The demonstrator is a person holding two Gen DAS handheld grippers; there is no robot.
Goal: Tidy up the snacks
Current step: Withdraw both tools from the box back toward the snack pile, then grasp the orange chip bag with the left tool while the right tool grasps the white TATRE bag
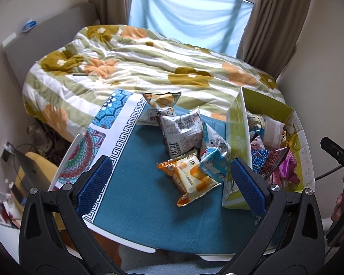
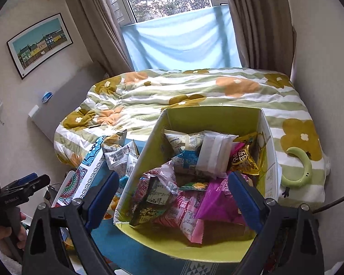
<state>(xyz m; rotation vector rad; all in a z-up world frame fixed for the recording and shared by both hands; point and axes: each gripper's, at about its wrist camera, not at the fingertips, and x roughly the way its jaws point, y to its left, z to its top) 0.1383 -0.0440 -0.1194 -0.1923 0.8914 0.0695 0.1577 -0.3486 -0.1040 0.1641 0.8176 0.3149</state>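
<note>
Meanwhile both tools, left [image 1: 169,183] and right [image 2: 172,199], gape empty; loose snack packets [image 1: 183,135] crowd beside the box [image 2: 149,146].

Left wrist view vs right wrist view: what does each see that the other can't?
Only the left wrist view: the orange snack packet lying whole on the blue cloth, between the open left gripper fingers.
Only the right wrist view: the box floor piled with packets, the pink packet, the framed picture, the green ring.
Both: green box, loose grey packets, bed, window.
</note>
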